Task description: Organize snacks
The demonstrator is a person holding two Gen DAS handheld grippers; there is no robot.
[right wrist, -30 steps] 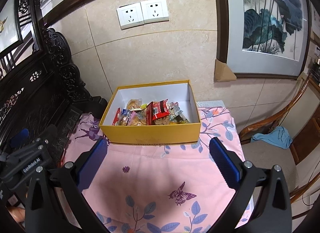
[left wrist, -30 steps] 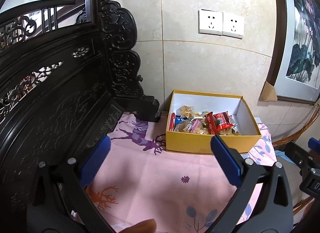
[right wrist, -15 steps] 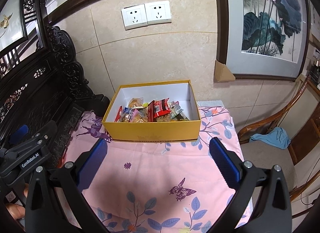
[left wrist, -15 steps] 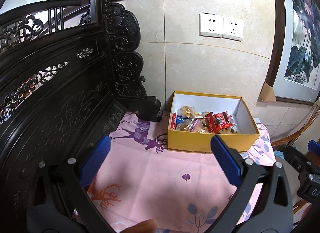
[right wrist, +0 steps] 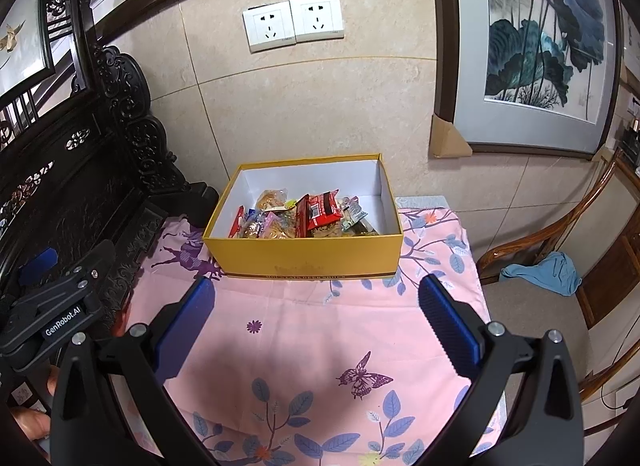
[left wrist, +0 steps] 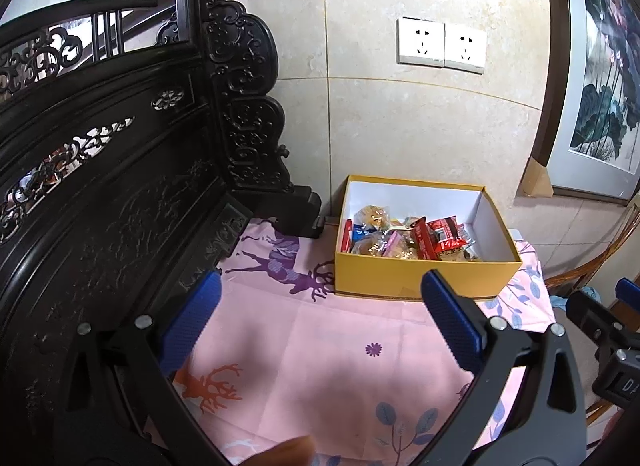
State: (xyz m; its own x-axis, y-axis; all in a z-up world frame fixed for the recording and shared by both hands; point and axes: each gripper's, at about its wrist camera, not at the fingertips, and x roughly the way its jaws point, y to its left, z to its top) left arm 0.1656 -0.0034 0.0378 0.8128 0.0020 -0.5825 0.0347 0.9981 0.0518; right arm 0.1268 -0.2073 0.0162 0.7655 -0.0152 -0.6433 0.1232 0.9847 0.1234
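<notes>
A yellow box point(left wrist: 424, 278) with a white inside stands at the far side of the table against the wall; it also shows in the right wrist view point(right wrist: 304, 258). Several wrapped snacks point(left wrist: 404, 236) lie inside it, among them a red packet point(right wrist: 322, 211). My left gripper point(left wrist: 318, 314) is open and empty, held above the pink cloth short of the box. My right gripper point(right wrist: 316, 310) is open and empty, also short of the box's front wall. The left gripper's body shows at the left in the right wrist view point(right wrist: 56, 314).
A pink patterned cloth point(right wrist: 320, 346) covers the table. A dark carved wooden screen point(left wrist: 100, 185) stands along the left. A tiled wall with sockets point(right wrist: 294, 21) is behind the box. A wooden chair point(right wrist: 540, 258) with a blue cloth point(right wrist: 548, 272) stands at the right.
Both grippers have drawn back a little from the box and stayed open. The box and snacks have not moved.
</notes>
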